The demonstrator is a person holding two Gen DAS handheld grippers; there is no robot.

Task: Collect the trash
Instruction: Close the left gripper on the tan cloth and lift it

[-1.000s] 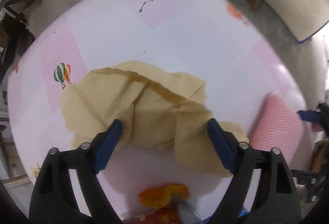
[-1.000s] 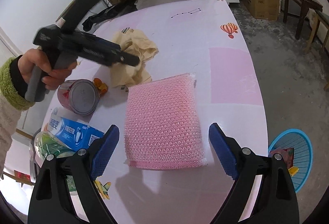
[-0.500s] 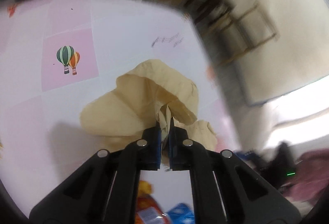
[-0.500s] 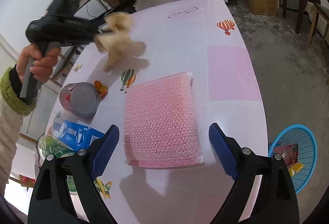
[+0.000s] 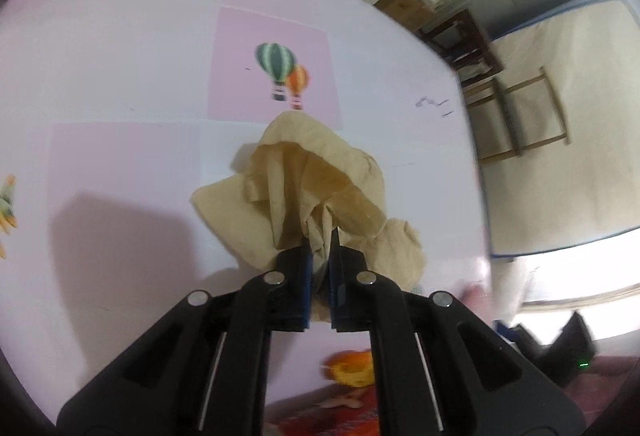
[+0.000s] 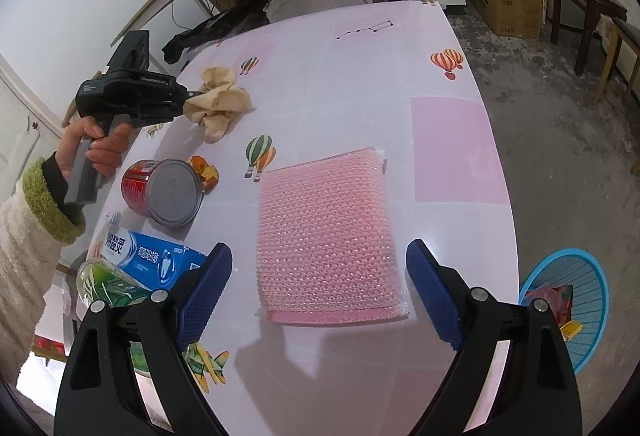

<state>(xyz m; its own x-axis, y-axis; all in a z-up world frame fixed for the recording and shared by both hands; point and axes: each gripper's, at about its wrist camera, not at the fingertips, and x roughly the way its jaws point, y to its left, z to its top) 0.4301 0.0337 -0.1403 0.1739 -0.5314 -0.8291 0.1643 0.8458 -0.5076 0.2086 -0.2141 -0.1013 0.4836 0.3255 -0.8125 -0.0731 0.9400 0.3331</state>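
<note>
The left gripper (image 5: 320,260) is clenched tight on a crumpled tan paper wad (image 5: 312,196), the blue pads pinching a fold of it, and the bundle hangs lifted clear above the pink-and-white balloon-print table (image 5: 120,76), throwing a shadow on the cloth below. From the right wrist camera the same wad (image 6: 218,102) dangles off the black tool in the person's left hand (image 6: 96,144) (green-cuffed fleecy sleeve behind it). The right gripper (image 6: 319,290) hovers with its jaws spread wide and nothing between the pads, poised over a flat pink bubble-wrap pouch (image 6: 326,236) lying on the table. To the left sit a tipped red tin can (image 6: 162,190), orange peel (image 6: 204,172) just beside it, and a blue toothpaste box (image 6: 154,256). A blue plastic basket (image 6: 576,300) stands on the floor, off the table's right edge.
</note>
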